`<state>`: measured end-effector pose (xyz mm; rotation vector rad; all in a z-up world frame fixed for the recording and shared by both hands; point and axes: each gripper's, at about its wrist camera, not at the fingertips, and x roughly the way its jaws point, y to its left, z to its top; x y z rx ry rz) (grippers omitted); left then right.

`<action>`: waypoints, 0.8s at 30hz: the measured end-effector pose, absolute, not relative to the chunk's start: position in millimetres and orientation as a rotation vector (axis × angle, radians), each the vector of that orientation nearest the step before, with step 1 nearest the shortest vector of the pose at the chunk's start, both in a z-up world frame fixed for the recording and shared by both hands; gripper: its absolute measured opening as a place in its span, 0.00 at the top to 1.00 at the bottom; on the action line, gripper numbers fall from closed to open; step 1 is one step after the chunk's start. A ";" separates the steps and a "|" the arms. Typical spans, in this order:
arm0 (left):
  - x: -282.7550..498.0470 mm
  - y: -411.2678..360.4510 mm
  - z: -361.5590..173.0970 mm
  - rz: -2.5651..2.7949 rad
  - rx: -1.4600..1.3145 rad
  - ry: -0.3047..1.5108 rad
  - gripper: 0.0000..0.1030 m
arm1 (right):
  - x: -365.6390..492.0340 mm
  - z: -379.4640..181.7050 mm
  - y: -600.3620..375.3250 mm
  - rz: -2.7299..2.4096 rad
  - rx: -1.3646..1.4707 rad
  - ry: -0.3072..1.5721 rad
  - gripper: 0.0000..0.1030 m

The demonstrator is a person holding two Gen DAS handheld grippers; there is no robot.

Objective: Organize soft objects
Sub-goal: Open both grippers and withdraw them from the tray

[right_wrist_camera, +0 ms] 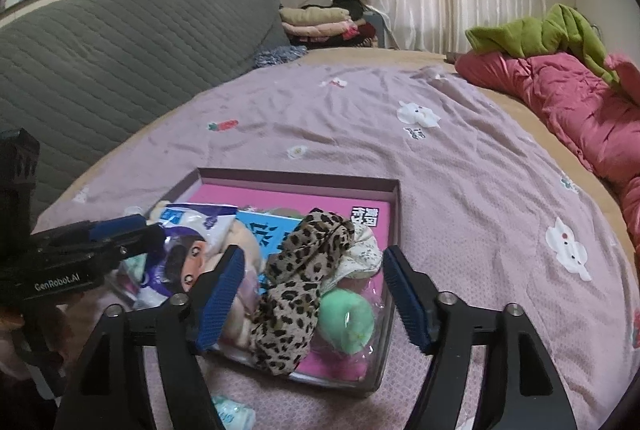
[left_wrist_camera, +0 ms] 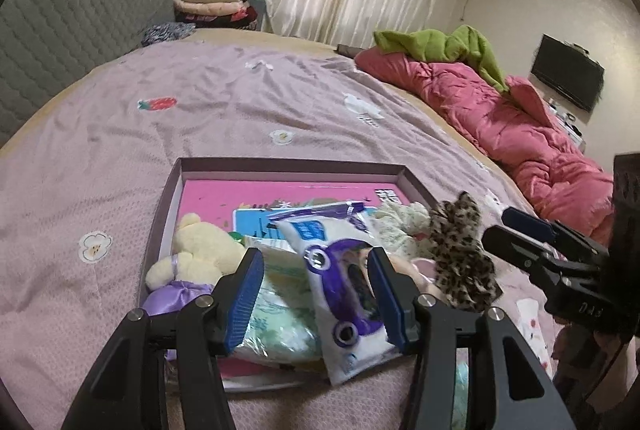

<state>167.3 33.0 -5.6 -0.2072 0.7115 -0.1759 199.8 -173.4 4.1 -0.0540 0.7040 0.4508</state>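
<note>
We've got both grippers hovering over the shallow box (right_wrist_camera: 394,197) on the bed (right_wrist_camera: 460,189). Left gripper (left_wrist_camera: 316,296) has its jaws apart around the white-and-purple packet (left_wrist_camera: 340,270), not squeezing it as far as we can tell. Right gripper (right_wrist_camera: 314,296) is wide open above the leopard-print cloth (right_wrist_camera: 296,294), which half hides a green ball (right_wrist_camera: 348,322). The yellow plush (left_wrist_camera: 196,250) is partly buried, and the box's near edge is cut off by the fingers.

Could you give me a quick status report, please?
Left tool open, right tool open. Leopard-print fabric piece lying in shallow box, unheld. Nothing blocking.
</note>
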 end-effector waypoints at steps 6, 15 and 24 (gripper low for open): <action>148.0 15.7 -4.1 -0.181 -0.143 0.726 0.34 | 185.8 11.2 -180.8 0.469 -0.012 0.692 0.27; 122.3 3.5 1.9 -0.200 -0.147 0.731 0.34 | 156.1 19.5 -192.6 0.485 -0.009 0.701 0.26; 106.5 0.4 -1.6 -0.223 -0.201 0.773 0.34 | 124.2 24.7 -200.7 0.480 -0.029 0.722 0.26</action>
